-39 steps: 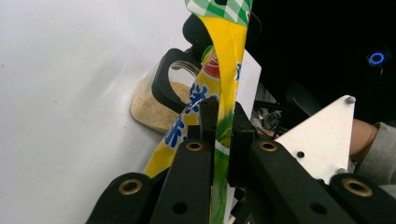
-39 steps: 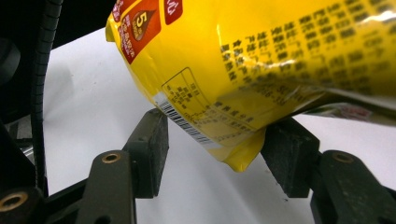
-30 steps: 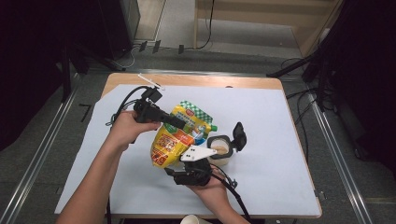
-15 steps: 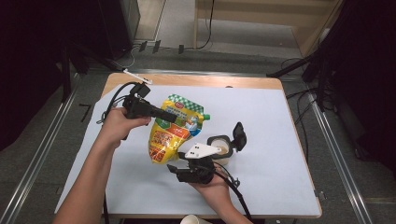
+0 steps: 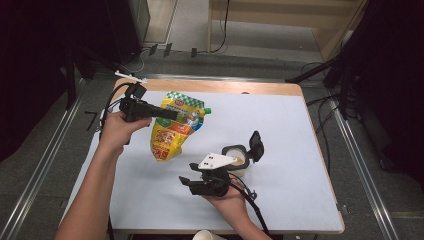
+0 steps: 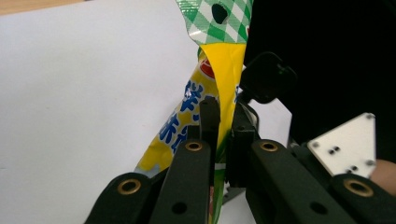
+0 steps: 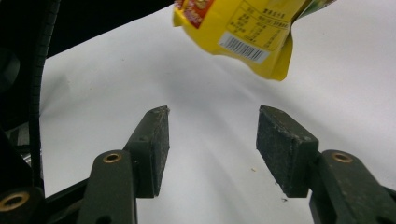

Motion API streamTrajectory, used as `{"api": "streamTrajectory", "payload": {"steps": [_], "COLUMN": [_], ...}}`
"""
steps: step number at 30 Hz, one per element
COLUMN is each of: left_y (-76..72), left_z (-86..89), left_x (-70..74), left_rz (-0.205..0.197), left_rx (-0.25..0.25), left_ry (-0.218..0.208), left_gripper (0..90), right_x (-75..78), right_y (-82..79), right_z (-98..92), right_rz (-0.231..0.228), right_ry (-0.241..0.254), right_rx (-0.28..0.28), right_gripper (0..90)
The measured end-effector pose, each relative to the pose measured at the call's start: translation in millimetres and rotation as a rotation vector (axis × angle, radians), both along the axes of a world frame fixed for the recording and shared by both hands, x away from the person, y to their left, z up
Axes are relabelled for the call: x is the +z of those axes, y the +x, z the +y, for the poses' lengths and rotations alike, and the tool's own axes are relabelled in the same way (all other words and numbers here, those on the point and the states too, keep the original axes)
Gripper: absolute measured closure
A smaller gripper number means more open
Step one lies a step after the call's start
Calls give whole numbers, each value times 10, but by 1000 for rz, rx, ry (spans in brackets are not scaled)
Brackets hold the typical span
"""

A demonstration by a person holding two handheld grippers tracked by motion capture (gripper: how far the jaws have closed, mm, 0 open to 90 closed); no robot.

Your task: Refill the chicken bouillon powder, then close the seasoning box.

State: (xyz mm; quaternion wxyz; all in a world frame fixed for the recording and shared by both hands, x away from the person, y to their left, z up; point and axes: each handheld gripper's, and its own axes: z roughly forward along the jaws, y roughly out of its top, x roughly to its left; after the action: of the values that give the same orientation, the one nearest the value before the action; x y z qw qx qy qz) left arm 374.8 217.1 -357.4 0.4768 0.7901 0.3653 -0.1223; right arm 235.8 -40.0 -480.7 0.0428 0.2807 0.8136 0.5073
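Observation:
A yellow snack pouch [image 5: 173,131] with a green-checked top hangs above the white table cover [image 5: 300,150], left of centre. My left gripper [image 5: 171,114] is shut on the pouch near its upper part; in the left gripper view the pads [image 6: 209,116] pinch the yellow film [image 6: 223,70]. My right gripper [image 5: 185,180] rests low near the front, pointing left, jaws open with nothing between them. In the right gripper view [image 7: 212,135] the pouch's bottom corner [image 7: 243,32] hangs beyond the open jaws.
A small white container [image 5: 234,158] with a black flip lid [image 5: 256,145] standing open sits just behind the right hand. A pale cup rim [image 5: 207,235] pokes in at the table's front edge. Dark floor, cables and stands surround the table.
The left hand has carried the pouch left and away from the container and the right gripper. The right hand has stayed where it was.

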Motion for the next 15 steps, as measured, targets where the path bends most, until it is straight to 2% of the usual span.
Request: {"api": "streamTrajectory", "payload": {"steps": [6,15], "left_y": [79,115], "left_z": [24,40], "left_x": [-91,-165], "left_rz": [3,-54], "left_rx": [47,95], "left_ry": [51,36], "left_gripper": [892,882], "right_x": [-11,-5], "right_y": [-1,-8], "right_z": [16,22], "right_rz": [0,-7], "right_ry": [-6,-6], "right_rx": [5,11], "right_gripper": [453,453]}}
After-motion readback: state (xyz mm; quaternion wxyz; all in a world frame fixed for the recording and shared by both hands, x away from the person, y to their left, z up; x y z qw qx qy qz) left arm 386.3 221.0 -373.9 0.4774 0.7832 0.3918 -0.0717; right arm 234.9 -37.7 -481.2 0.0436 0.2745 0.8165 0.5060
